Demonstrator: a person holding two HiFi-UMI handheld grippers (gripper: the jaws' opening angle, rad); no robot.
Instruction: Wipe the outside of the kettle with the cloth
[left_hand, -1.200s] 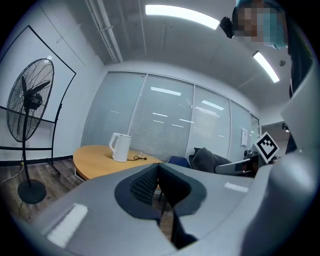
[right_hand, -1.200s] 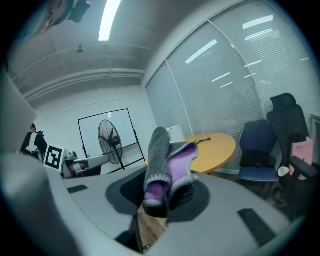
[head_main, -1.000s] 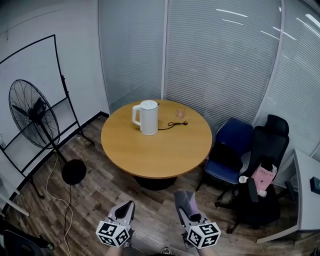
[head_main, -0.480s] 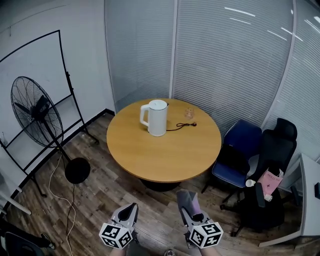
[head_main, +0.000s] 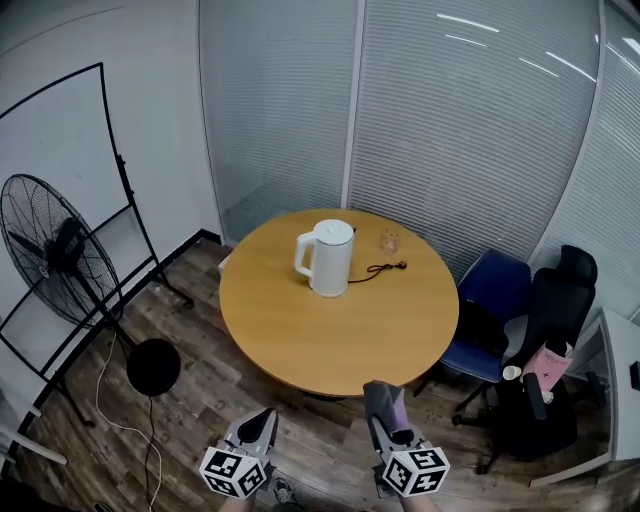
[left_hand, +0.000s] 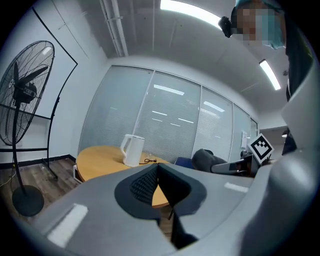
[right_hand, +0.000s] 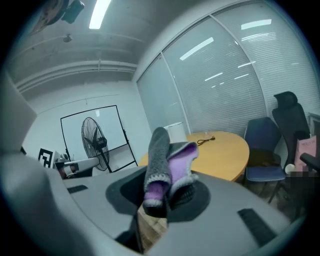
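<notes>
A white kettle (head_main: 331, 258) stands upright on the far half of a round wooden table (head_main: 340, 335). It also shows small ahead in the left gripper view, kettle (left_hand: 132, 150). Both grippers hang low over the wooden floor, well short of the table. My left gripper (head_main: 263, 422) is shut with nothing in it, pads together (left_hand: 145, 184). My right gripper (head_main: 384, 412) is shut on a folded grey and purple cloth (right_hand: 167, 162) that sticks up from its jaws, cloth (head_main: 383, 400). In the right gripper view the cloth hides part of the kettle (right_hand: 176, 131).
A black power cable (head_main: 384, 268) and a small glass (head_main: 389, 241) lie behind the kettle. A standing fan (head_main: 55, 255) and a whiteboard frame are at the left. A blue chair (head_main: 497, 300) and a black office chair (head_main: 562, 295) crowd the table's right side.
Both grippers have moved forward toward the table, which now sits nearer and lower in the head view. The cloth stays clamped in the right gripper; the left stays shut.
</notes>
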